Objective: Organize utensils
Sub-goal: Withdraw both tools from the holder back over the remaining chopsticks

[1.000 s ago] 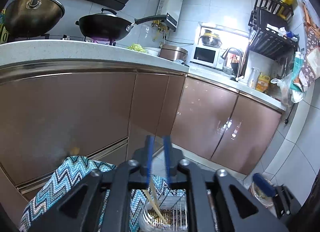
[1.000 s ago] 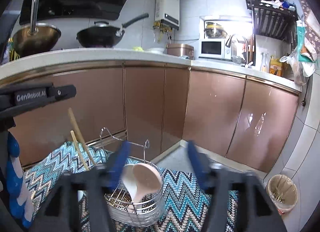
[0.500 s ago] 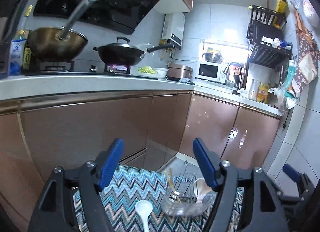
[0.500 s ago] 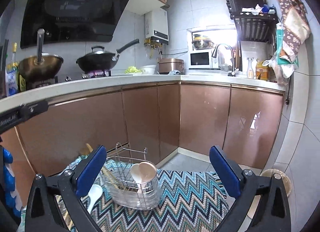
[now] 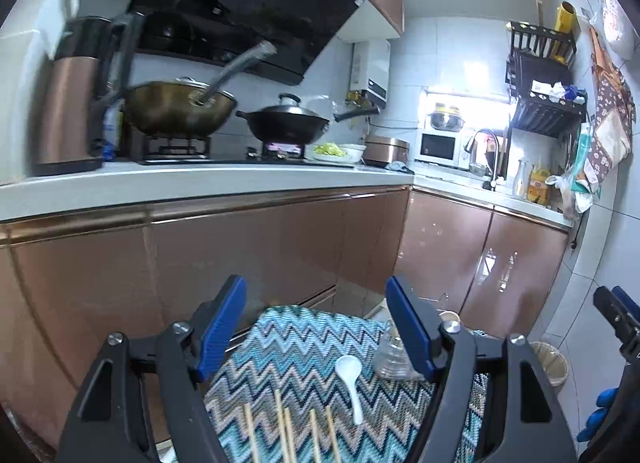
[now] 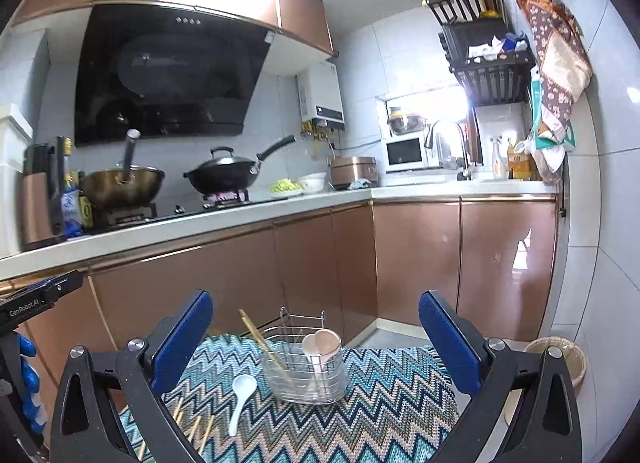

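Note:
A wire utensil caddy stands on a zigzag-patterned cloth, holding two pale spoons and a pair of wooden chopsticks. Left of it a white spoon lies flat on the cloth, also seen as the white spoon in the left wrist view. Several loose chopsticks lie in front of it. My left gripper is open and holds nothing. My right gripper is wide open and holds nothing. Both hang back from the cloth. The caddy is partly hidden behind my left gripper's right finger.
Brown cabinet fronts run behind the cloth under a white counter with two woks, a kettle and a microwave. A wastebasket stands on the floor at the right. The other gripper's body shows at the left edge.
My left gripper let go of chopsticks in the caddy and opened; my right gripper opened wider over the spoons. Both have drawn back and risen, bringing the whole cloth into view.

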`<state>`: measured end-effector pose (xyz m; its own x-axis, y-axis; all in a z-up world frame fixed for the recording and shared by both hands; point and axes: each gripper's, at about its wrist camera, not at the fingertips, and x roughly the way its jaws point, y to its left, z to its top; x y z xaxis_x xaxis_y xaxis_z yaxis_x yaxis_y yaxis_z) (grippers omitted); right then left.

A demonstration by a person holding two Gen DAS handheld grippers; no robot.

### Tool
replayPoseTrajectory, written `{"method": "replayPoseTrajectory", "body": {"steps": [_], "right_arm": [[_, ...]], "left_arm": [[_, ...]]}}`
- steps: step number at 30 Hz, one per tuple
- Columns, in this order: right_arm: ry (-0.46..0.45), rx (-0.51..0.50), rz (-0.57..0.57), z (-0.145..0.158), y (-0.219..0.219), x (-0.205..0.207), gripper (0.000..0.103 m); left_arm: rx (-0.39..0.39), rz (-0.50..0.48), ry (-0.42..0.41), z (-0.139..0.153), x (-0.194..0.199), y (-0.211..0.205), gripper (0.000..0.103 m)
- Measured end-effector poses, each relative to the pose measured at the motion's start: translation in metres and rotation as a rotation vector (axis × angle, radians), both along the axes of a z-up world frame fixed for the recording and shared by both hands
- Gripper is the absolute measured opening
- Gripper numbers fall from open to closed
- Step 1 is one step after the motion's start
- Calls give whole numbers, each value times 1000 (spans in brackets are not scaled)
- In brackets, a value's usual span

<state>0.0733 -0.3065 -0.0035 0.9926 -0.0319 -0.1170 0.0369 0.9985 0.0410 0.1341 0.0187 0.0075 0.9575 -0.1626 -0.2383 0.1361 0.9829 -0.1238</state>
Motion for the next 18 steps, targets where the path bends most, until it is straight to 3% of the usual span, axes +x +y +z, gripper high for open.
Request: {"method": "replayPoseTrajectory", "body": {"steps": [7,14,18], "right_arm": [[-54,-50,-1,14,22,-42,103],[-108,-73,22,23,37,-65,103],[-133,-35,35,23,35,-71,103]], "left_arm": [[-11,61,-11,10,-42,38,75],[-37,115,31,11,-55,72,76],[-55,135,44,9,-60,88,76]]}}
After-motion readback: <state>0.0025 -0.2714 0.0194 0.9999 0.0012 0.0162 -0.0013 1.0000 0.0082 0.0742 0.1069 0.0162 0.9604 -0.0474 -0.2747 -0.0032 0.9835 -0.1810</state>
